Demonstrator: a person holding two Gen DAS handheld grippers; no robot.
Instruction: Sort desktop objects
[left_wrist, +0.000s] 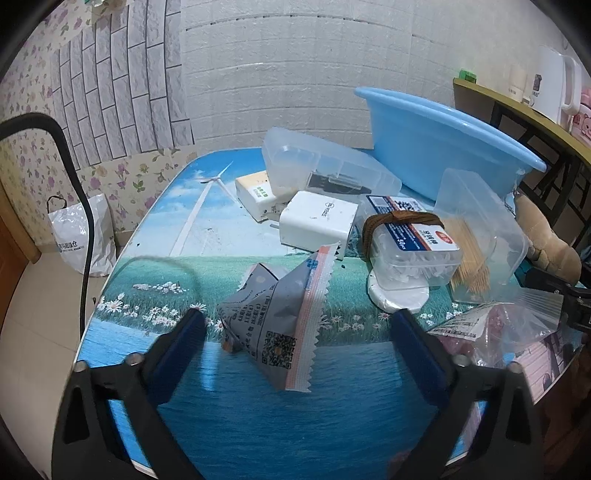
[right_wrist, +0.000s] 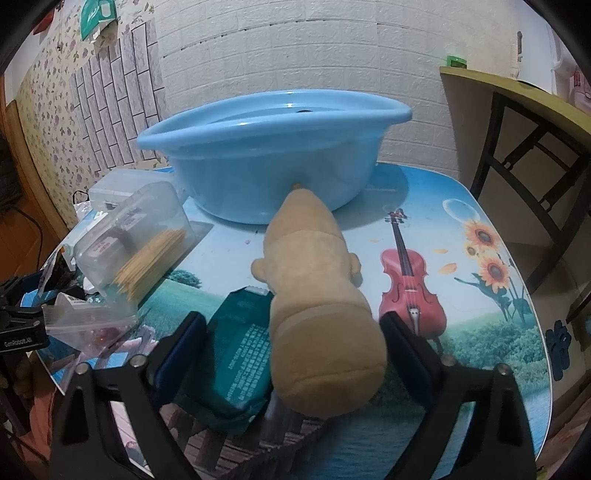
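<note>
Left gripper (left_wrist: 297, 330): jaws spread wide, with gaps on both sides of the torn snack wrapper (left_wrist: 277, 325) that lies between them on the bench (left_wrist: 229, 424); nothing pinched.
Snack wrapper: light, thin, crinkly film, probably slippery; it should crush flat under the pads. Best taken across its bunched middle, not the serrated seal strip.
Right gripper (right_wrist: 291, 345): jaws apart around the tan plush toy (right_wrist: 314, 314); its far pad sits close to the toy's fat end, but I cannot tell whether it touches.
Plush toy: soft, light and squashy, so it will give before it holds. Pinch the narrower body above the bulging end, lest it squeeze out.
Green packet (right_wrist: 240, 354): flat, partly under the toy; may drag along.
Further out: clear box of toothpicks (right_wrist: 144, 240), rigid but slick; zip bag (right_wrist: 92, 321), limp; blue basin (right_wrist: 266, 155) touching the toy's far tip, a likely drop place.
</note>
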